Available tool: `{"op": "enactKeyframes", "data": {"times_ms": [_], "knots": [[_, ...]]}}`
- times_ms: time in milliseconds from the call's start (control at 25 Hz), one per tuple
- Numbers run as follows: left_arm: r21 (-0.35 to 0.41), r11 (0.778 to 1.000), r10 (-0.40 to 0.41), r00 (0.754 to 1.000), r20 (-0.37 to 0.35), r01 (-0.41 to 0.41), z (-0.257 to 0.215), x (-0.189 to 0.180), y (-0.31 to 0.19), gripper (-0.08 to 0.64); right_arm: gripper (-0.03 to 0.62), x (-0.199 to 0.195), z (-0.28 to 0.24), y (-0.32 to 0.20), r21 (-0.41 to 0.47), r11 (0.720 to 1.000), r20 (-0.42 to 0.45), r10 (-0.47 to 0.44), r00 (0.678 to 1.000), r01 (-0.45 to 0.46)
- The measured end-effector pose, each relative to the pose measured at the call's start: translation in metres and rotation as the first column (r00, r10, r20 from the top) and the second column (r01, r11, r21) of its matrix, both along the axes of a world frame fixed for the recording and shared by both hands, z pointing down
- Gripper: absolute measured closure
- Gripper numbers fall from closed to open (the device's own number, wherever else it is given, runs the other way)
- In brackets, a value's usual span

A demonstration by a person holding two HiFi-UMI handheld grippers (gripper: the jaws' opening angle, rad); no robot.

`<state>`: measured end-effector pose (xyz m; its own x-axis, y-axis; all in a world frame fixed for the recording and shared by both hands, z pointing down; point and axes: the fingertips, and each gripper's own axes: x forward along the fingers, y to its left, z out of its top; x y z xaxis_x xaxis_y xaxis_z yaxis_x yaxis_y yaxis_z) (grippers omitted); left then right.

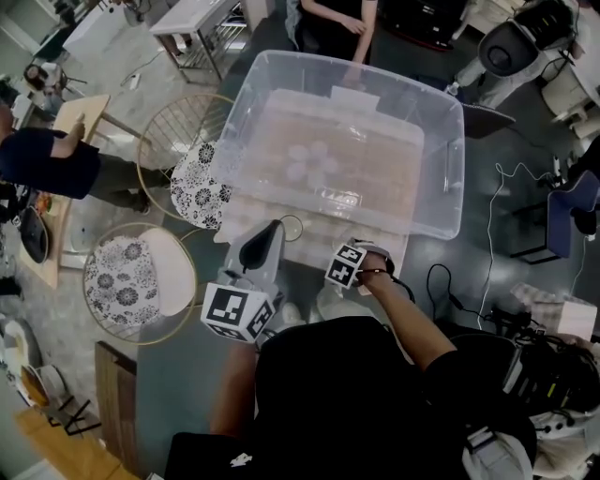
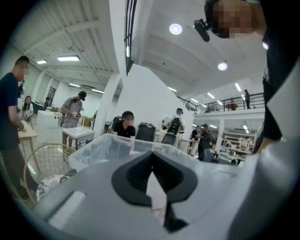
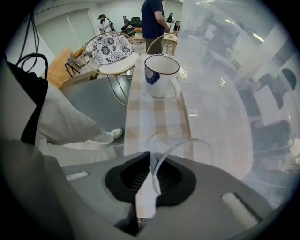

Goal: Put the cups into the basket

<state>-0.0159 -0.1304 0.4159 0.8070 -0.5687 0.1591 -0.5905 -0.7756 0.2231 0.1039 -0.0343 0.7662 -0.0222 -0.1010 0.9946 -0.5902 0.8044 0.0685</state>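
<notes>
A big clear plastic bin [image 1: 441, 103] stands on the checked tablecloth [image 3: 159, 112]; faint round shapes show through its floor. My right gripper [image 3: 152, 161] is shut on the rim of a clear glass cup [image 3: 180, 143] that rests on the cloth beside the bin's wall [image 3: 225, 93]. Further along the cloth stands a white mug with a blue rim [image 3: 161, 75], also seen from above as the mug [image 1: 292, 228]. My left gripper [image 2: 151, 157] is shut with nothing in it and points over the bin [image 2: 108, 145]; in the head view the left gripper [image 1: 272, 227] hovers by the bin's near corner.
Two wire chairs with floral cushions [image 1: 202, 178] [image 1: 131, 272] stand left of the table. A person [image 1: 337, 23] sits behind the bin, and other people stand about the room. Cables [image 1: 487, 281] lie on the floor at the right.
</notes>
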Motion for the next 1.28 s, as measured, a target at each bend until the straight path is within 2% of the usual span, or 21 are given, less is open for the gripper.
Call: {"op": "enactKeyframes", "data": {"times_ms": [640,840,1280], "knots": [[-0.011,1.000,0.028,1.000,-0.009,-0.028,0.005,0.020,-0.005,0.557,0.558,-0.014,-0.068,0.003,0.068,0.996,0.155,0.041,0.987,-0.052],[-0.016,0.999,0.037,0.999,-0.002,-0.037,0.009,0.023,-0.005,0.557,0.558,-0.021,-0.111,0.007,0.112,0.991,0.220,0.045,0.974,-0.071],[-0.027,0.998,0.059,0.998,0.012,-0.059,0.017,0.031,-0.002,0.557,0.558,-0.033,-0.195,0.015,0.211,0.972,0.302,0.034,0.953,-0.101]]}}
